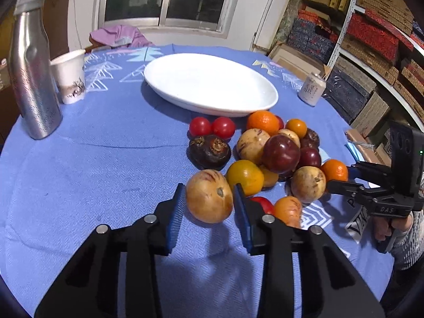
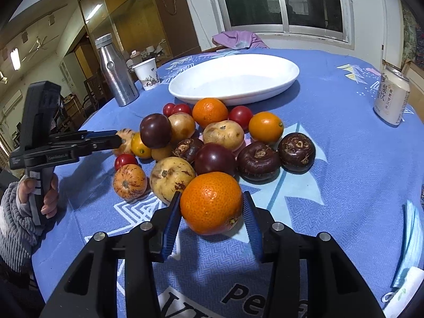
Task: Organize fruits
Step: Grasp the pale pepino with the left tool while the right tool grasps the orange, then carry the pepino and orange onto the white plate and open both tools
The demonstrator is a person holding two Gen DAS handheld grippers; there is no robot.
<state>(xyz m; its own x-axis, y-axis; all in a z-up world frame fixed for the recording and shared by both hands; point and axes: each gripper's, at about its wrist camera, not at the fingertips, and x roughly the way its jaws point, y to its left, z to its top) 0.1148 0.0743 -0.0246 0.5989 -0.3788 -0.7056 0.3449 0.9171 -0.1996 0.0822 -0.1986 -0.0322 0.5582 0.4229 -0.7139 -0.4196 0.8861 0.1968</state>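
1. My left claw (image 1: 209,198) is closed on a tan, brown-streaked round fruit (image 1: 209,196); both blue pads (image 1: 176,209) press its sides, and its shadow lies on the cloth beneath it.
2. My right claw (image 2: 212,212) is closed on a large orange (image 2: 212,202), a blue pad (image 2: 251,220) tight against each side.
3. Both fruits sit at the near edge of the fruit pile (image 1: 275,153), which lies towards the middle of the round table (image 1: 92,159) under its blue cloth.
4. The pile mixes small red tomatoes, oranges, dark plums, tan fruits and brown, rough-topped ones.
5. The white oval plate (image 1: 212,82) stands just beyond the pile, towards the far edge, with nothing on it.
6. A metal bottle (image 1: 31,74) and a paper cup (image 1: 70,76) stand near the table's left edge; a drink can (image 1: 311,88) stands near its right edge.
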